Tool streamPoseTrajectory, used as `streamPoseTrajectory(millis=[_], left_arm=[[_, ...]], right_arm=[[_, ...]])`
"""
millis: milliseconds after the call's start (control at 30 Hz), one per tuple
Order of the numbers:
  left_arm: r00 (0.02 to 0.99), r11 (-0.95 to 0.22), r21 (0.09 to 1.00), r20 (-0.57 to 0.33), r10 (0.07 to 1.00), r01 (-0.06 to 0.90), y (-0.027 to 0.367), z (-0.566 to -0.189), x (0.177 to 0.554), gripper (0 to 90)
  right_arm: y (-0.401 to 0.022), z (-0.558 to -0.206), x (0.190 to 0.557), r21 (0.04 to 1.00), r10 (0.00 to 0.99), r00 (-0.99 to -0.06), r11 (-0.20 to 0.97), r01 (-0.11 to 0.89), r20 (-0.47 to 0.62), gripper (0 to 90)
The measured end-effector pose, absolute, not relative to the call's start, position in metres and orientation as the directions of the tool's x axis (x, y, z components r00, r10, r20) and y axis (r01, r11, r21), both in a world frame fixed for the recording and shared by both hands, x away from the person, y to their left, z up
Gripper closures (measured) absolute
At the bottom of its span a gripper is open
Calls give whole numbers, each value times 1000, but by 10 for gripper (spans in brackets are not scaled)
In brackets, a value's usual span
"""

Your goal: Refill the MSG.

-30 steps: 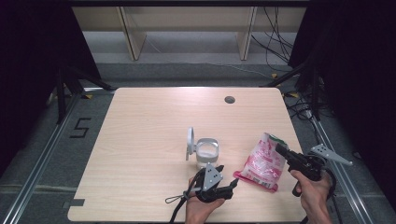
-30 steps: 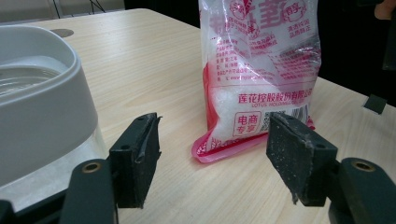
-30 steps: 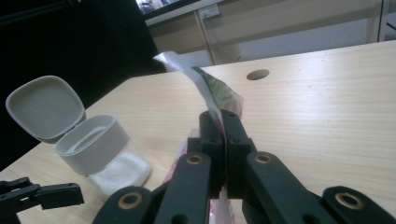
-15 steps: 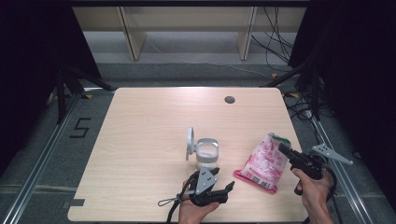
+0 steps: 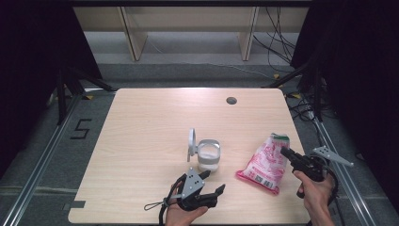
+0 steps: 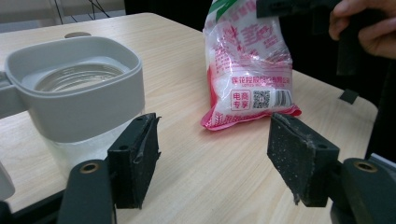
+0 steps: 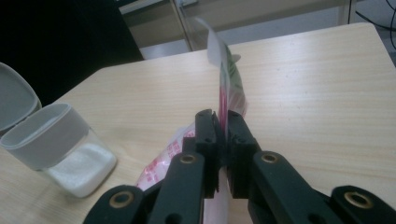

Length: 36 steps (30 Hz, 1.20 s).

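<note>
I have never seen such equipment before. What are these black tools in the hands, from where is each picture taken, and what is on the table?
A person holds a hand tool with two black jaws in each hand. The high view looks down from above onto a light wooden table. The other two pictures come from small cameras riding on each tool, looking along its jaws.

On the table stands a clear container with a grey rim and its hinged lid open; white powder lies inside. Beside it is a pink and white plastic bag.

The left gripper is open and holds nothing. The right gripper pinches the bag's top edge, though its jaws have just been opening slightly.
</note>
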<state>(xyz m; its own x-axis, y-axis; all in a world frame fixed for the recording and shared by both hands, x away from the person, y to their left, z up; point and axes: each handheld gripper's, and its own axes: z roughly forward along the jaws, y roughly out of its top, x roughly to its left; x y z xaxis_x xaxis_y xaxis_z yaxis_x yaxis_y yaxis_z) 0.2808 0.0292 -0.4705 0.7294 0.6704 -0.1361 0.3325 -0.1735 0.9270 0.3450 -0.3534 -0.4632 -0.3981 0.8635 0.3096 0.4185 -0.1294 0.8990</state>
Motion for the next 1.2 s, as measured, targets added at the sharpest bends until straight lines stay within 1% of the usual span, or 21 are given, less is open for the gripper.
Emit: streamPoseTrajectory(millis=[33,67,100,167,200,267,367,433,500,567,633,667,733,767,900,933,967,1000,1067,1133,1200], left_arm=[[728,-172,928,-134,672,330,30,-470,281,336],[727,-169,929,-134,673,328,32,-468,281,336],[727,-180,928,-123,676,325,35,-466,281,337],[725,-181,929,-119,679,322,39,-464,280,337],[722,-179,930,-119,682,322,42,-463,281,336],[715,-179,929,-117,690,325,48,-461,281,336],[714,-183,925,-120,689,332,56,-460,277,337],[713,-204,924,-96,694,323,62,-459,278,337],[686,-183,921,-114,718,344,67,-458,277,338],[679,-179,922,-112,725,342,70,-457,279,341],[671,-192,918,-99,735,347,73,-454,279,341],[670,-205,915,-90,736,348,74,-453,280,341],[674,-212,915,-82,734,342,75,-451,281,341],[669,-218,911,-79,739,349,75,-450,282,341],[691,-198,911,-120,713,362,80,-450,286,337],[694,-197,912,-119,710,359,82,-449,287,337],[699,-195,914,-121,705,355,83,-449,288,337],[695,-197,916,-114,710,351,84,-448,288,336],[702,-191,920,-114,703,341,86,-448,289,335],[695,-184,924,-110,710,335,88,-448,289,335],[696,-204,921,-94,712,332,90,-449,291,335]], right_arm=[[-352,-464,344,890,862,-382,-155,428,333,858],[-353,-465,344,892,870,-377,-140,430,318,856],[-352,-465,343,877,879,-347,-148,456,328,853],[-356,-466,343,887,881,-364,-118,446,301,848],[-355,-467,342,875,877,-351,-143,462,329,847],[-357,-468,342,876,880,-354,-129,464,317,841],[-356,-470,343,881,872,-360,-149,450,332,827],[-356,-471,342,876,882,-342,-143,461,324,799],[-358,-471,341,878,888,-339,-130,461,310,777],[-356,-472,340,872,875,-334,-177,456,351,747],[-358,-472,339,882,885,-338,-147,447,319,721],[-357,-473,338,874,881,-327,-171,455,343,708],[-359,-474,337,875,886,-325,-159,456,330,681],[-359,-473,335,864,894,-303,-157,479,331,672],[-361,-477,333,858,863,-340,-182,481,374,610],[-361,-476,332,857,863,-337,-186,481,376,605],[-362,-477,332,869,880,-328,-166,466,345,603],[-361,-476,331,856,860,-336,-195,478,383,595],[-362,-476,331,867,870,-333,-185,462,364,592],[-361,-475,328,851,852,-333,-217,478,404,590],[-361,-475,328,857,853,-346,-199,476,390,583]])
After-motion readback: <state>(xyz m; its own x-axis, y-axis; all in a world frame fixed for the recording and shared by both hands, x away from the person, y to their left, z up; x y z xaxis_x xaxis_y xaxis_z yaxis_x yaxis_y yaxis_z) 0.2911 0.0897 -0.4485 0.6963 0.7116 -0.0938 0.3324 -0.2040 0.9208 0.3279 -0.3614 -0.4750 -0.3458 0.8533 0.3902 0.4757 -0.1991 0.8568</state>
